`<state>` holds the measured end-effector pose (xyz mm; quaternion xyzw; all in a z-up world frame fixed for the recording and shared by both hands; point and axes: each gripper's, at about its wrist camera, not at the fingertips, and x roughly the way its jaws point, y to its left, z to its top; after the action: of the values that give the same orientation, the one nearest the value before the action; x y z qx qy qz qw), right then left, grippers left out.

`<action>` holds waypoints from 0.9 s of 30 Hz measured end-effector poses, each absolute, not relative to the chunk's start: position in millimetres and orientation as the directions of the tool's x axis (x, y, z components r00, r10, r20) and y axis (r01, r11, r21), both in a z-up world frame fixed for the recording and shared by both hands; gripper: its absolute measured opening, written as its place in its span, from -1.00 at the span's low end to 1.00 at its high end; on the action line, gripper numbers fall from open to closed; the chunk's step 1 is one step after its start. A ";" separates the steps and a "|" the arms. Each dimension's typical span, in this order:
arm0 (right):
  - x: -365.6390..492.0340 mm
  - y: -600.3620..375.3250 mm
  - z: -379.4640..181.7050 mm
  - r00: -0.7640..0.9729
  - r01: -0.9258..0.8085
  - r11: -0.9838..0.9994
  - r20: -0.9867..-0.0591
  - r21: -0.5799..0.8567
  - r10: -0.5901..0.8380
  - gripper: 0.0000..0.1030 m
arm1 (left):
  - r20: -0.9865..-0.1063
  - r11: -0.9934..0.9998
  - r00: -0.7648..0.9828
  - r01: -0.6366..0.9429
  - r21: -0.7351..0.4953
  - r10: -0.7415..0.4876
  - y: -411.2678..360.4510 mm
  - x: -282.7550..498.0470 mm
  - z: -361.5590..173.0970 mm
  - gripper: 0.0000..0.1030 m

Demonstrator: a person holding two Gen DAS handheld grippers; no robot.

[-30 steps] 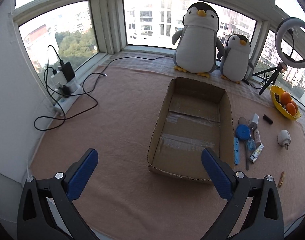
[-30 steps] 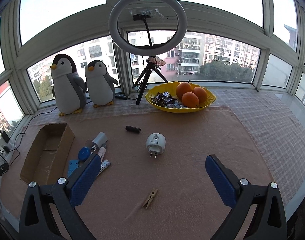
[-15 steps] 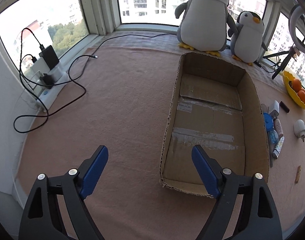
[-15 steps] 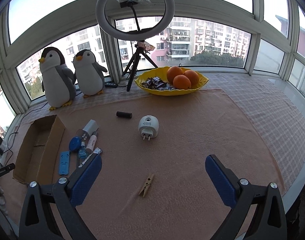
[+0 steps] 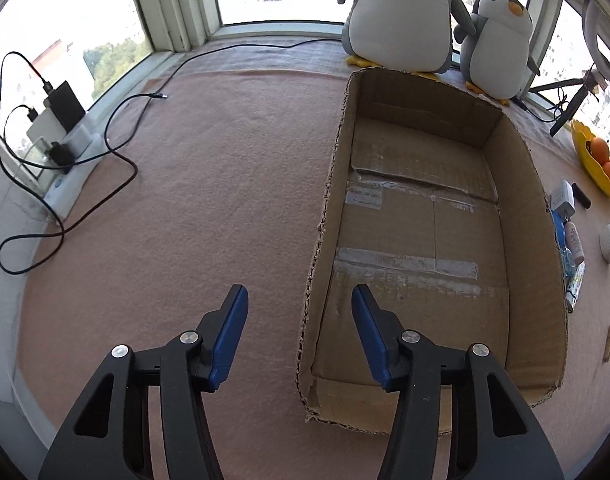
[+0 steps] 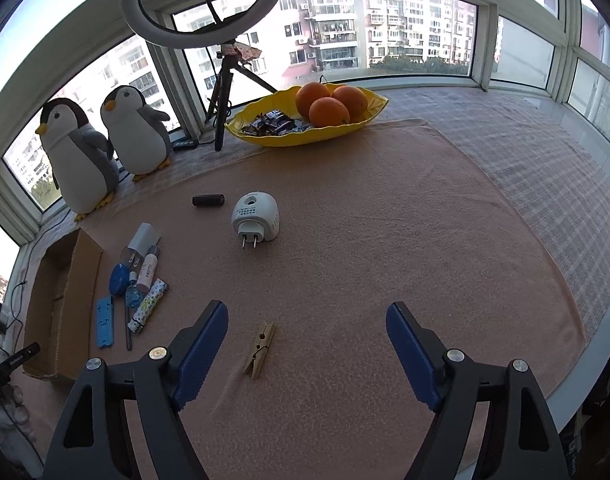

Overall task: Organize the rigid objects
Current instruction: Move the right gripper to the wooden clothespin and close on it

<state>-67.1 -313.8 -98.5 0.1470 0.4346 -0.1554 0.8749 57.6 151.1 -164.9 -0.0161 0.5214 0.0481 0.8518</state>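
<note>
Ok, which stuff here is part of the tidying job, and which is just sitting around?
Part of the job:
cardboard box, empty
wooden clothespin
white plug-in device
black cylinder
small items beside the box

Just lying about:
penguin plushies
yellow fruit dish
ring light
chargers and cables

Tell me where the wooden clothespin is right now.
In the right wrist view, the wooden clothespin lies on the pink mat, low and left of centre, right of the cardboard box.
</note>
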 end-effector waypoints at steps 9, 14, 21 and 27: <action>-34.1 -296.9 -151.9 0.461 0.349 0.920 -0.887 0.179 -0.002 -0.06 | -0.906 0.996 0.418 -0.084 0.024 0.057 148.2 59.3 -180.7 -0.15; -22.1 -290.7 -172.1 0.407 0.340 0.929 -0.913 0.150 -0.002 -0.12 | -0.910 0.996 0.412 -0.080 0.025 0.056 146.7 58.3 -188.4 -0.18; -12.5 -287.8 -191.7 0.351 0.337 0.933 -0.936 0.123 -0.003 -0.26 | -0.908 0.997 0.414 -0.065 0.040 0.063 144.8 57.8 -188.5 -0.18; -9.1 -283.4 -203.6 0.322 0.328 0.938 -0.947 0.109 -0.002 -0.43 | -0.909 0.997 0.414 -0.069 0.030 0.056 145.4 58.4 -188.7 -0.18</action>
<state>-9.1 -283.4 -203.6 0.1421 0.5732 -0.1033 0.8004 58.4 145.4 -188.7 -0.0059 0.5401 0.0374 0.8407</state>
